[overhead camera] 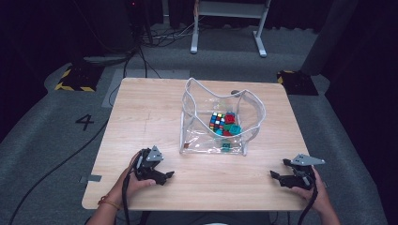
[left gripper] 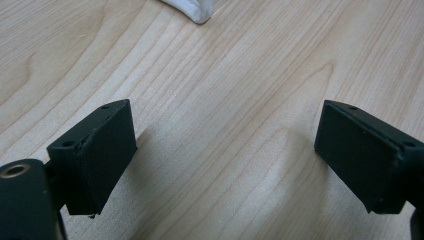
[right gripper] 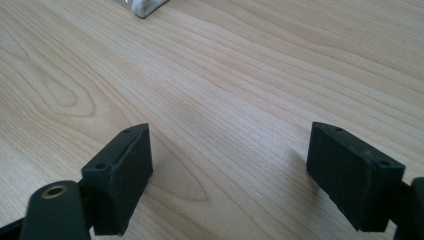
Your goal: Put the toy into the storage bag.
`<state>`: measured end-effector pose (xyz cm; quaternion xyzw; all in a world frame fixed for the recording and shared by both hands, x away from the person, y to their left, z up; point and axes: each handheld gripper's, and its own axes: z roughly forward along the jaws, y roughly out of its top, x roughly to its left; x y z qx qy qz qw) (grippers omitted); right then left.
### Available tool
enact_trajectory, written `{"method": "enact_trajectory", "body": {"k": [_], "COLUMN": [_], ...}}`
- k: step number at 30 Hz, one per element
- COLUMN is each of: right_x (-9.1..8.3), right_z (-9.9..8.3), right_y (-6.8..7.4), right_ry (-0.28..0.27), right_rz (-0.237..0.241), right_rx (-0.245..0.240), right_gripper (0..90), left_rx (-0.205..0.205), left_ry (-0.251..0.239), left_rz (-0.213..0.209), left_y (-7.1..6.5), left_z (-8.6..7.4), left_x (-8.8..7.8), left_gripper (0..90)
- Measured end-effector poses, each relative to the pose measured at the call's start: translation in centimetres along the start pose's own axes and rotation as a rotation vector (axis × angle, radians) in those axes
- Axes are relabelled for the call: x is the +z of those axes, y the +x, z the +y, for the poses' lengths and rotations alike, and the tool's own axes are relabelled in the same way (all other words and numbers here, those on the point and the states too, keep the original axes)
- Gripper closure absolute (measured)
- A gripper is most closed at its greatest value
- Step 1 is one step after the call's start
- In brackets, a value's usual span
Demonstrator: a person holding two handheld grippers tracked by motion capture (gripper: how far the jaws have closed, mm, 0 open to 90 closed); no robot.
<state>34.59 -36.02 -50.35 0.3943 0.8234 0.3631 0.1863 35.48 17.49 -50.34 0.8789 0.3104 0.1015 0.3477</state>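
A clear plastic bag with white trim (overhead camera: pixel 220 119) stands open on the wooden table (overhead camera: pixel 145 112). Inside it lie a multicoloured puzzle cube (overhead camera: pixel 217 121) and red and teal toy pieces (overhead camera: pixel 231 125). My left gripper (overhead camera: pixel 168 177) rests low on the table's near left, held by a hand, open with nothing between its jaws (left gripper: pixel 225 160). My right gripper (overhead camera: pixel 277 177) rests at the near right, also open and empty (right gripper: pixel 230 175). Both point inward over bare wood. A white corner of the bag (left gripper: pixel 192 9) shows at the top of the left gripper view, and another corner of the bag (right gripper: pixel 142 6) in the right gripper view.
Bare table surface lies between the two grippers and in front of the bag. Beyond the table are grey carpet, cables (overhead camera: pixel 141 56), a white frame's feet (overhead camera: pixel 227 28) and yellow-black floor markers (overhead camera: pixel 75 79).
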Motion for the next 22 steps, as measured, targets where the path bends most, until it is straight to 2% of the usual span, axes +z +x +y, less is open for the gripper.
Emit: {"method": "enact_trajectory", "body": {"k": [22], "right_x": [0.01], "right_z": [0.08], "right_y": [0.01], "right_ry": [0.003], "right_rz": [0.007], "right_rx": [0.013], "right_gripper": [17.4], "left_rx": [0.006], "left_ry": [0.001], "left_rz": [0.002], "left_y": [0.06], "left_z": [0.04], "left_x": [0.0], "left_gripper": [9.4]}}
